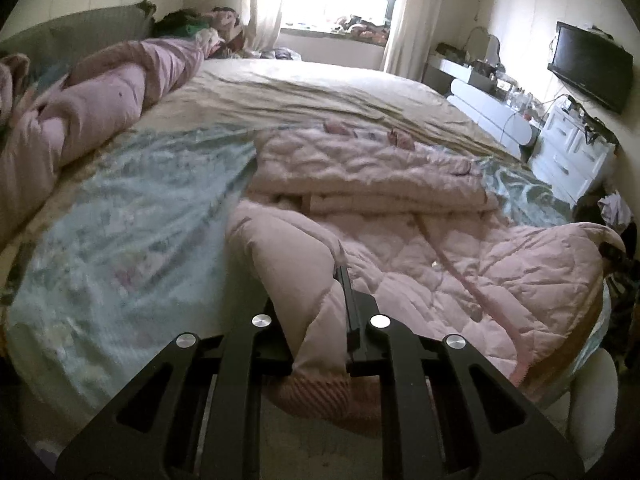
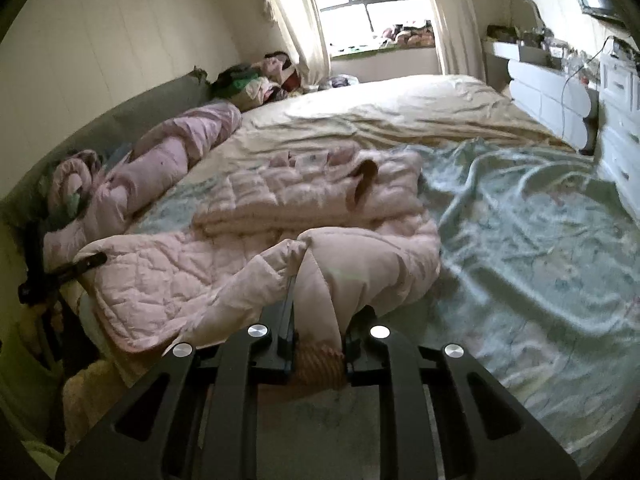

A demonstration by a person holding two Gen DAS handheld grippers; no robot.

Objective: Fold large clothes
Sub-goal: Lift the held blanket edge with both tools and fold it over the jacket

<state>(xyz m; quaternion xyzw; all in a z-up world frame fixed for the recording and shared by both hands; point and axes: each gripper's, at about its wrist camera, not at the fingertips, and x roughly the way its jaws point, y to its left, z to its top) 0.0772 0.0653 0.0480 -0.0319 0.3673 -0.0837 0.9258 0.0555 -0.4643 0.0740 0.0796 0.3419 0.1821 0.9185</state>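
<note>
A pink quilted jacket (image 1: 420,232) lies on the bed, its upper part folded over in layers toward the far side. My left gripper (image 1: 316,280) is shut on the jacket's near left corner, a sleeve end with a ribbed cuff, and holds it just above the bed edge. My right gripper (image 2: 316,288) is shut on the other sleeve end with its ribbed cuff, at the jacket (image 2: 248,220) near right corner. The right gripper also shows at the right edge of the left wrist view (image 1: 614,254), and the left one at the left of the right wrist view (image 2: 80,266).
The jacket rests on a pale blue floral sheet (image 1: 132,216) over a beige bedspread (image 1: 304,88). A rolled pink quilt (image 1: 100,108) lies along the headboard side. White drawers (image 1: 568,148) and a wall TV (image 1: 588,64) stand beside the bed. A window (image 2: 372,4) is at the far end.
</note>
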